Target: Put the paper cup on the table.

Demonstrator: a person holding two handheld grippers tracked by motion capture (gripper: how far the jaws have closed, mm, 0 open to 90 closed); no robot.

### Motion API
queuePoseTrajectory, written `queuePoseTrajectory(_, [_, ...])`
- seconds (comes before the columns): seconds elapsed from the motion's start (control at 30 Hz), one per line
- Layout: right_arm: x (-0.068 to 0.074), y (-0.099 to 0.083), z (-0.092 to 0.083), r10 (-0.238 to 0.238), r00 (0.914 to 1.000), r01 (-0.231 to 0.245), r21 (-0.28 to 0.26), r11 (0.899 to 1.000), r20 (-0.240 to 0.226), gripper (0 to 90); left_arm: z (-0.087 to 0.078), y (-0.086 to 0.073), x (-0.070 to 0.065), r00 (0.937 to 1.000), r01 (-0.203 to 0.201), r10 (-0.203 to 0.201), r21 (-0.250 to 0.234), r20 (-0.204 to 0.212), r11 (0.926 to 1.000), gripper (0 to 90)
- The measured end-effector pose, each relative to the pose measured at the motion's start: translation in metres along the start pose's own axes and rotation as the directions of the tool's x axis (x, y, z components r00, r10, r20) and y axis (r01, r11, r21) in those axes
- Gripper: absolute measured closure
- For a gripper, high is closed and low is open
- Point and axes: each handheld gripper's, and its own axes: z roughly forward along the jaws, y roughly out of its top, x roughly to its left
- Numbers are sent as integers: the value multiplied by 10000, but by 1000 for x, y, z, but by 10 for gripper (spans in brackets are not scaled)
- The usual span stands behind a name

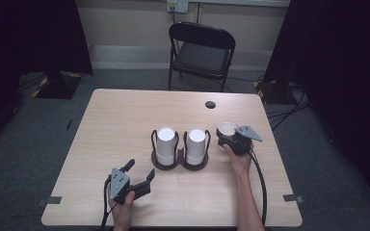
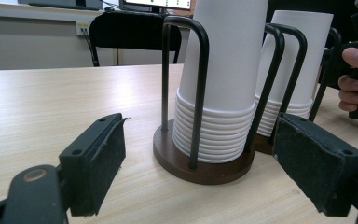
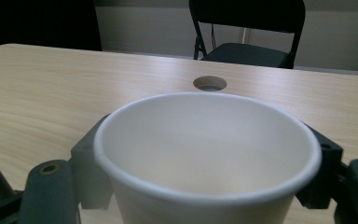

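Two stacks of upside-down white paper cups [image 1: 166, 144] [image 1: 196, 146] stand in a dark double cup holder [image 1: 179, 163] with black wire loops at the table's middle. In the left gripper view the nearer stack [image 2: 223, 79] and the holder's brown base [image 2: 200, 168] lie just ahead. My left gripper [image 1: 139, 172] is open near the front edge, aimed at the holder, nothing between its pads [image 2: 98, 154]. My right gripper [image 1: 225, 137] is shut on a single upright white cup [image 1: 227, 129] right of the holder. That cup [image 3: 209, 154] is empty, with a jaw on each side.
A black folding chair [image 1: 201, 50] stands behind the light wooden table [image 1: 115, 120]. A round cable hole [image 1: 210, 104] sits near the table's far edge, seen as the hole [image 3: 209, 83] beyond the held cup. Dark curtains flank the room.
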Motion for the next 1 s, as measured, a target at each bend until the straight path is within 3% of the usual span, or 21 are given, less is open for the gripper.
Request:
queuePoseTrajectory(0.3, [2, -4, -11, -373, 9993, 373, 293, 9989, 12, 231, -1, 0, 0, 10000, -20, 20, -50, -5, 10000, 168])
queuePoseTrajectory(0.53, [1, -7, -18, -244, 9997, 239, 550, 9982, 74, 217, -1, 0, -1, 10000, -59, 59, -30, -67, 10000, 168])
queuePoseTrajectory(0.77, [-2, -11, -17, 233, 9990, -190, 1112, 9936, -374, 144, -1, 0, -1, 10000, -30, 30, -52, -40, 10000, 168])
queuePoseTrajectory(1.0, [-3, -13, -24, 472, 9986, -439, 1317, 9903, -222, 137, 0, 0, 0, 10000, 13, -13, -49, -39, 10000, 168])
